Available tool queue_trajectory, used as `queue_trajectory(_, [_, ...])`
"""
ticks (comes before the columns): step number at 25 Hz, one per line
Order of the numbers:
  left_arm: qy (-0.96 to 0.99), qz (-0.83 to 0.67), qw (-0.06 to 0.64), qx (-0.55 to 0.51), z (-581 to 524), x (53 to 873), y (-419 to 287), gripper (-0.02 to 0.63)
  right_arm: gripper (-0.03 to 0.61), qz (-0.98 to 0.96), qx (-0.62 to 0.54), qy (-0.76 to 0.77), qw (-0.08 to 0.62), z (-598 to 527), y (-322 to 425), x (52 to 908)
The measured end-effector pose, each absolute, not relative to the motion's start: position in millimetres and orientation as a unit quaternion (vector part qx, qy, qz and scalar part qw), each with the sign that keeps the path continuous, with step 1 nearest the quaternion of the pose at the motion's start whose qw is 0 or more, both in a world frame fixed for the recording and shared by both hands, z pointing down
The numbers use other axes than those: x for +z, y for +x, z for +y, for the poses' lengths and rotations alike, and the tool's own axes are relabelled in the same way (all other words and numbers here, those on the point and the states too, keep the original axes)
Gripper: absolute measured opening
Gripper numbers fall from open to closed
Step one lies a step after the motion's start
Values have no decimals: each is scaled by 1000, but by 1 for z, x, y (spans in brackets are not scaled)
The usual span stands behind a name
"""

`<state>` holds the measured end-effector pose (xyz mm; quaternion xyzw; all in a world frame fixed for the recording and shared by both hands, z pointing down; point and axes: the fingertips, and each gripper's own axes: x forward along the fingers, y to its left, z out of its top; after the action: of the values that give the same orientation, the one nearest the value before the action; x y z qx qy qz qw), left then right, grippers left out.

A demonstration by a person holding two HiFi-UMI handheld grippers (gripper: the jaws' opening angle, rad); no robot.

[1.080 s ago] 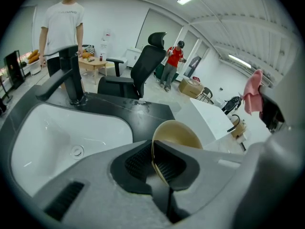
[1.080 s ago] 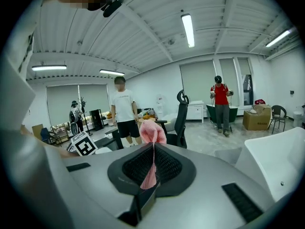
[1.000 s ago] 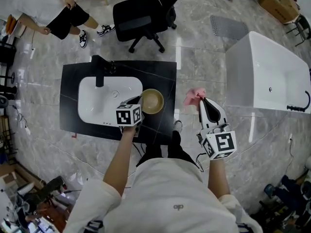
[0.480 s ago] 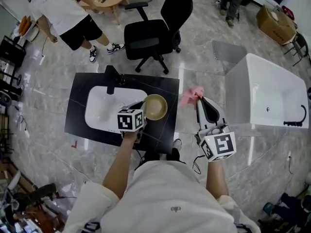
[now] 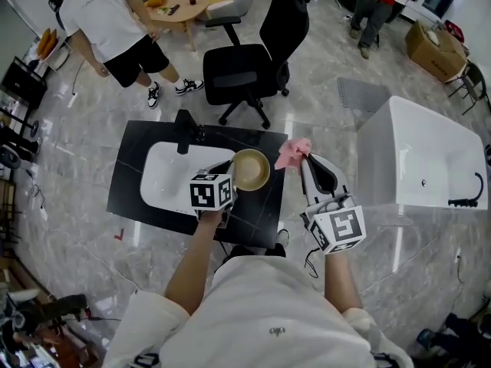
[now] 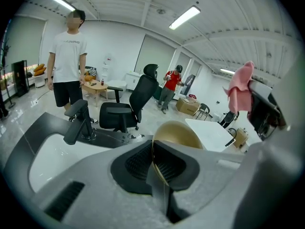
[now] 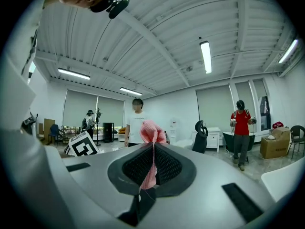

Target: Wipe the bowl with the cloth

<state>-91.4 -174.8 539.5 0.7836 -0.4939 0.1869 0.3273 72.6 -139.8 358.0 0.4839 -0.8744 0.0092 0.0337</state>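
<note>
Round, tan-gold, smooth-walled bowl: subject of the wiping task.

Head view. The bowl is held up in the air, over the right-hand part of the black countertop and just right of the white basin. Its opening faces up toward the camera. The left gripper has it by the left rim. The right gripper stands just beside the bowl on the right and carries a crumpled pink cloth at its tips. Cloth and bowl are near each other but apart. A black tap stands at the back of the basin.

Left gripper view. The jaws are closed on the bowl's rim, one pad inside the wall and one outside, with the thin edge running between them. The bowl stands on edge beyond the pads, and the pink cloth hangs at upper right.

Right gripper view. The jaws are pressed together on a fold of the cloth. A loose bunch stands out past the tips, and a thin tail hangs down between the pads.

Handling, as a judgement. The bowl looks rigid, thin-walled, light and glossy. A grip on one rim point may let it pivot or slip under wiping pressure, so strokes should be light and directed toward the held side. The cloth is soft, limp and very light. The protruding bunch is the part to lay against the inner wall.
</note>
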Motion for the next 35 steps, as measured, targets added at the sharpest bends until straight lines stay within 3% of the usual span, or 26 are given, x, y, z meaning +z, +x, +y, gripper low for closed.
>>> queue_trajectory(15, [799,-499,281,183,-158,504,-87,23,14,-920,31,367,134,-134,-24,421])
queue_trajectory(26, [810,-498,239,196,-149,490,-77,23,14,-902,3,353,248,-140,-47,460])
queue_trajectory(35, [817,-489,224,208,-150,488,-69,23,14,-892,-3,345,292,-145,-51,474])
